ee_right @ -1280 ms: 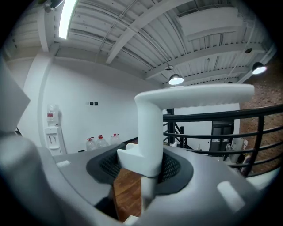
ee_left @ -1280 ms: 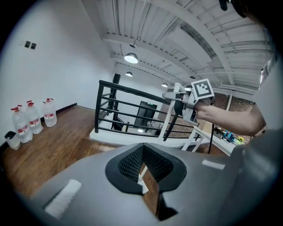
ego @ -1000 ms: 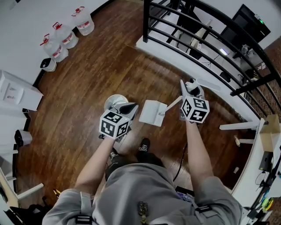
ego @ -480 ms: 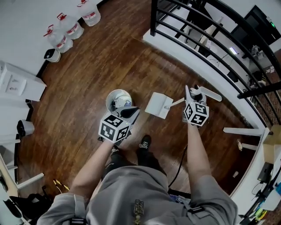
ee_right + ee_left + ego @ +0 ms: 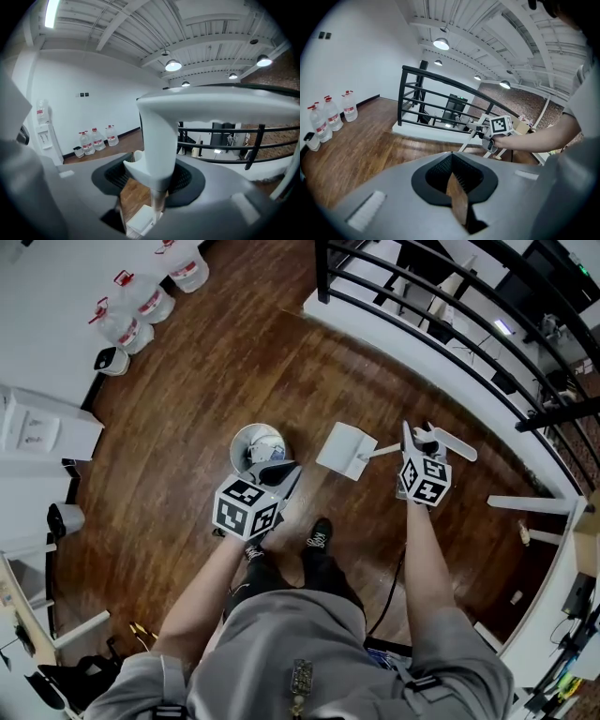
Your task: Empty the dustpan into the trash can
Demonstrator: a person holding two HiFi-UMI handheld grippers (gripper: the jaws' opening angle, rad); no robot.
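Observation:
A round white trash can (image 5: 255,443) with rubbish in it stands on the wood floor. My left gripper (image 5: 279,472) hovers just at its near right rim. Its jaws are together with only a thin slit of floor between them (image 5: 457,197), and they hold nothing. A white long-handled dustpan (image 5: 345,450) hangs to the right of the can, pan end low. My right gripper (image 5: 417,439) is shut on its handle (image 5: 157,136), which crosses between the jaws; the pan (image 5: 140,220) shows below them.
Several water bottles (image 5: 141,301) and a small bin stand along the far wall. A black railing (image 5: 450,324) on a white kerb curves round the right side. White furniture (image 5: 42,427) is at the left, white stands (image 5: 534,505) at the right. The person's shoes (image 5: 319,535) are below the grippers.
My right gripper has sunk toward the floor with the dustpan still in it. The left gripper has dropped slightly beside the trash can.

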